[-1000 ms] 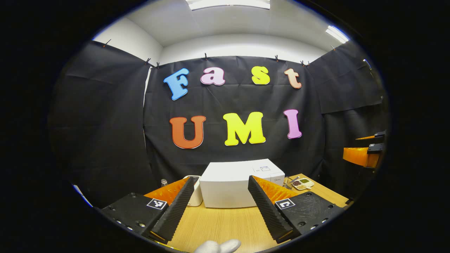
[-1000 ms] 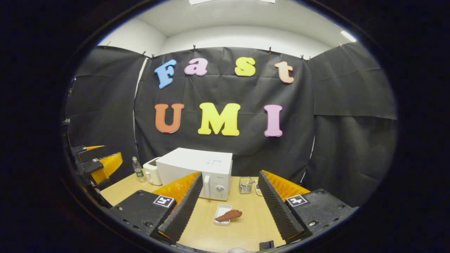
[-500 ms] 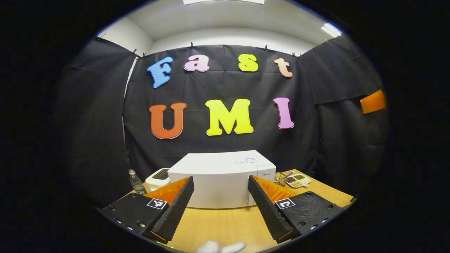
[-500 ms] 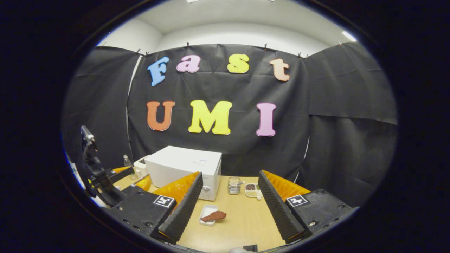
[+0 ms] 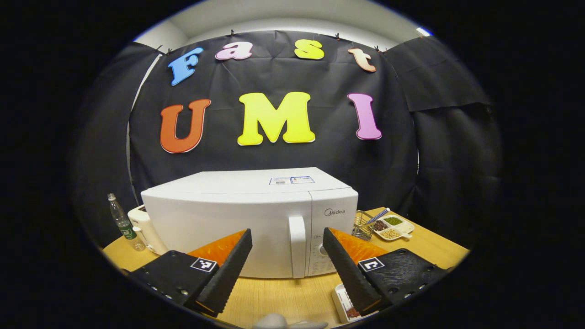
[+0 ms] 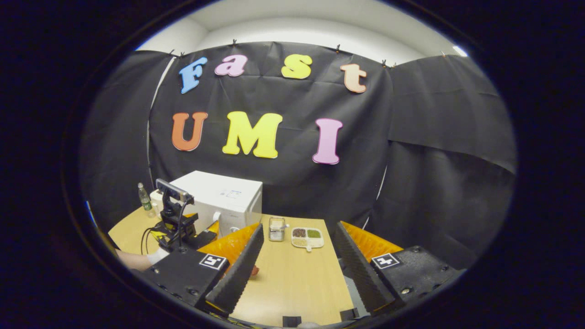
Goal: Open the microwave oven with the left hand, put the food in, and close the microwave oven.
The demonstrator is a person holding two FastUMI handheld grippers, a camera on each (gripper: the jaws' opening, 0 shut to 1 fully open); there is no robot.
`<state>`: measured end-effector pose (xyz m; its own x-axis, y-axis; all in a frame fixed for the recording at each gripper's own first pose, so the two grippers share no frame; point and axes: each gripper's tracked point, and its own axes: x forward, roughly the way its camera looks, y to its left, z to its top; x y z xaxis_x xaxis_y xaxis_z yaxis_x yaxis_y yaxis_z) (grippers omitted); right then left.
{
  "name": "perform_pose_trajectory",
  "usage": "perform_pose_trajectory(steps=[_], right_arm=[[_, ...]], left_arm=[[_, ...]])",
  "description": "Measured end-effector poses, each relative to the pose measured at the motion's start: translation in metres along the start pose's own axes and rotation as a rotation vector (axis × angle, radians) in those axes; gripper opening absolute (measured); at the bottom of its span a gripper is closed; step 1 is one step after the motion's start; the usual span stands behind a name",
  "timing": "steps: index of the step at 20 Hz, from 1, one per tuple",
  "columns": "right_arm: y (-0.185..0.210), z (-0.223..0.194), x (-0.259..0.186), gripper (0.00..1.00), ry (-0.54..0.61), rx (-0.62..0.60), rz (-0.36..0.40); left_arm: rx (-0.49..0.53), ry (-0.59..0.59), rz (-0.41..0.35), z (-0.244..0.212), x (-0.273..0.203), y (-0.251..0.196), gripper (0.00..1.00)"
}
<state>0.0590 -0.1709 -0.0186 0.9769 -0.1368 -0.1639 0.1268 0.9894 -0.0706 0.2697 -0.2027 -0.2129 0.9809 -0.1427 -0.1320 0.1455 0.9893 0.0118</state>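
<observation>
The white microwave stands on the wooden table with its door shut. Its vertical handle is straight ahead of my left gripper, which is open, empty and a short way off the door. A white tray with reddish food lies low right, partly behind the left gripper's right finger. In the right gripper view the microwave is far left, and my right gripper hangs open and empty over the table. A bit of the reddish food peeks out beside its left finger.
A plastic bottle and a white toaster stand left of the microwave. A wire basket and a divided dish of beans sit to its right. A gloved hand holds the left gripper's camera mount.
My left gripper has moved in toward the microwave front, which now looks much larger. The right gripper view has swung right, so the microwave and food tray have slid left.
</observation>
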Motion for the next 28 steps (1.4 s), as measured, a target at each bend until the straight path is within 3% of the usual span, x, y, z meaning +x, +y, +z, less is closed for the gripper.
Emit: perform_pose_trajectory(steps=[1, 2, 3, 4, 5, 7, 8, 9, 10, 11, 12, 13, 14, 15, 16, 17, 18, 19, 20, 21, 22, 25, 26, 27, 28], right_arm=[[-0.003, -0.004, 0.005, 0.91, 0.014, -0.002, 0.004], [-0.005, -0.005, 0.01, 1.0, 0.021, -0.003, 0.008], [-0.008, -0.005, 0.014, 1.0, 0.021, -0.001, 0.011], [-0.009, -0.007, 0.018, 0.91, 0.027, 0.004, 0.013], [-0.009, -0.009, 0.021, 1.0, 0.032, 0.01, 0.02], [-0.007, -0.012, 0.024, 1.0, 0.038, 0.012, 0.034], [-0.008, -0.011, 0.027, 1.0, 0.036, 0.008, 0.037], [-0.009, -0.012, 0.028, 1.0, 0.036, 0.004, 0.036], [-0.01, -0.013, 0.029, 0.91, 0.037, 0.005, 0.039], [-0.01, -0.013, 0.029, 0.91, 0.041, 0.008, 0.041], [-0.01, -0.014, 0.03, 1.0, 0.039, 0.011, 0.044], [-0.01, -0.014, 0.029, 0.92, 0.037, 0.014, 0.044], [-0.009, -0.016, 0.029, 1.0, 0.038, 0.016, 0.049], [-0.007, -0.017, 0.028, 0.92, 0.042, 0.018, 0.053], [-0.006, -0.019, 0.027, 1.0, 0.043, 0.02, 0.059], [-0.005, -0.018, 0.025, 1.0, 0.04, 0.021, 0.063], [-0.004, -0.018, 0.024, 1.0, 0.038, 0.019, 0.063], [-0.003, -0.017, 0.022, 0.91, 0.03, 0.019, 0.069], [-0.001, -0.015, 0.02, 1.0, 0.026, 0.017, 0.069], [-0.001, -0.015, 0.018, 1.0, 0.024, 0.011, 0.069], [0.0, -0.016, 0.017, 0.91, 0.024, 0.008, 0.069], [0.001, -0.013, 0.012, 0.91, 0.016, 0.002, 0.068], [0.003, -0.013, 0.01, 1.0, 0.013, -0.002, 0.067], [0.005, -0.013, 0.009, 1.0, 0.012, -0.008, 0.068], [0.011, -0.015, 0.008, 0.91, 0.013, -0.015, 0.076]], left_arm=[[0.007, 0.011, -0.004, -0.006, 0.009, -0.003, 0.95], [0.013, 0.017, -0.001, -0.011, 0.015, -0.005, 0.95], [0.013, 0.018, -0.004, -0.014, 0.02, -0.006, 0.9], [0.011, 0.026, -0.001, -0.018, 0.024, -0.007, 0.89], [0.012, 0.029, -0.012, -0.021, 0.028, -0.01, 0.88], [-0.002, 0.037, -0.01, -0.024, 0.032, -0.008, 0.48], [-0.009, 0.046, -0.009, -0.028, 0.035, -0.006, 0.34], [-0.014, 0.047, -0.026, -0.033, 0.039, -0.007, 0.41], [-0.037, 0.059, -0.03, -0.032, 0.038, -0.008, 0.41], [-0.045, 0.059, -0.026, -0.03, 0.032, -0.01, 0.29], [-0.041, 0.051, -0.02, -0.031, 0.037, -0.008, 0.25], [-0.042, 0.053, -0.012, -0.03, 0.037, -0.008, 0.21], [-0.049, 0.048, -0.011, -0.03, 0.038, -0.008, 0.21], [-0.052, 0.05, -0.013, -0.03, 0.038, -0.008, 0.17], [-0.057, 0.051, -0.019, -0.031, 0.036, -0.009, 0.17], [-0.049, 0.055, -0.024, -0.032, 0.036, -0.01, 0.13], [-0.042, 0.052, -0.025, -0.031, 0.035, -0.01, 0.13], [-0.042, 0.053, -0.024, -0.031, 0.035, -0.008, 0.13], [-0.039, 0.054, -0.025, -0.031, 0.035, -0.008, 0.12], [-0.038, 0.057, -0.024, -0.031, 0.035, -0.008, 0.13], [-0.037, 0.056, -0.024, -0.031, 0.034, -0.008, 0.13], [-0.037, 0.081, -0.025, -0.034, 0.026, -0.008, 0.13], [-0.039, 0.075, -0.026, -0.036, 0.014, -0.006, 0.13], [-0.022, 0.056, -0.033, -0.037, 0.002, -0.006, 0.12], [-0.004, 0.045, -0.037, -0.035, -0.014, -0.003, 0.13]])
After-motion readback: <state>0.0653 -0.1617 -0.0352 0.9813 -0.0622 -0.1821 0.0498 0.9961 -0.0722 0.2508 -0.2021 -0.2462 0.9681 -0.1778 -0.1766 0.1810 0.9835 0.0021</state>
